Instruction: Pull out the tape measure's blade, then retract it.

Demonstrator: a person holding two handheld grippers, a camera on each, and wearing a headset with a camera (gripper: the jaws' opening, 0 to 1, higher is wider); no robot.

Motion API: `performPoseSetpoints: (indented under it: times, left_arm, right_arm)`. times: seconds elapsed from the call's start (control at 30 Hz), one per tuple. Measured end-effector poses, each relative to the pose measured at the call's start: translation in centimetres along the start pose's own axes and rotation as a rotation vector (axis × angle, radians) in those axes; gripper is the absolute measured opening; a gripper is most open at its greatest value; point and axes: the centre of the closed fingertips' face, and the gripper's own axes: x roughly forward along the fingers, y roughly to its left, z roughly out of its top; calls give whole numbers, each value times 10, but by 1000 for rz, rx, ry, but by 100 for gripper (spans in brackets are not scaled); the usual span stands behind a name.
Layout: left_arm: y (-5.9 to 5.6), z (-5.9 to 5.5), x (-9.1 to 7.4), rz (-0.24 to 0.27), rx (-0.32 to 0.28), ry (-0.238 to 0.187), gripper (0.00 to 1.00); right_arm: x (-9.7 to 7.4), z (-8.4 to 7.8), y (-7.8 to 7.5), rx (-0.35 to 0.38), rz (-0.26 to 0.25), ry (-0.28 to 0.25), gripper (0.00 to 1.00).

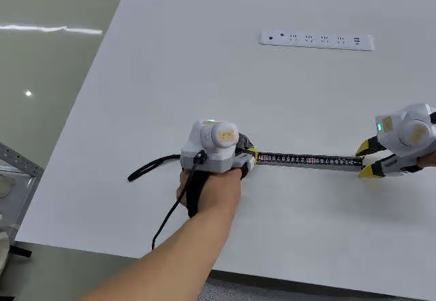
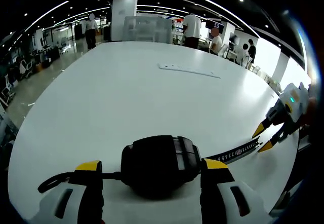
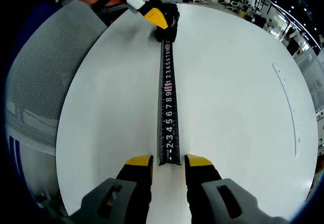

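Tape measure drawn out near the desk's front edge

Item 1, desk (image 1: 204, 76): white top. I see its left edge and its front edge in the head view.

Item 2, tape measure: black case (image 2: 159, 165) resting on the desk, nearer the front edge than the middle and inboard of the left edge. A black wrist loop (image 1: 151, 167) trails from it toward the left edge and lies flat on the top.

Item 3, blade (image 1: 306, 159): pulled out of the case, running straight toward the right, roughly along the front edge. It has a dark face with pale numerals. In the right gripper view the printed side faces up.

Item 4, left gripper (image 2: 152, 165): yellow-tipped fingers set at the width of the case and closed against both its sides. A hand (image 1: 211, 188) holds the gripper from the front edge, and a black cable (image 1: 174, 209) hangs from the gripper past the wrist.

Item 5, right gripper (image 3: 168, 161): at the blade's free end, well apart from the case. Its fingers stand narrow, one at each edge of the blade tip. I cannot tell whether they actually press on it.

Item 6, power strip (image 1: 317, 40): white, lying flat farther in on the desk, well apart from the blade.
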Motion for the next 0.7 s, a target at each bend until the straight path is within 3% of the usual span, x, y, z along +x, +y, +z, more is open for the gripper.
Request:
performPoseSetpoints:
  times: [0.2, 0.7]
  left_arm:
    - [-2, -1, 2, -2, -5, -4, 74]
    - [-4, 0, 2, 2, -4, -35, 71]
  right_arm:
    - [1, 0, 0, 4, 14, -10, 15]
    - [1, 0, -2, 26, 39, -21, 14]
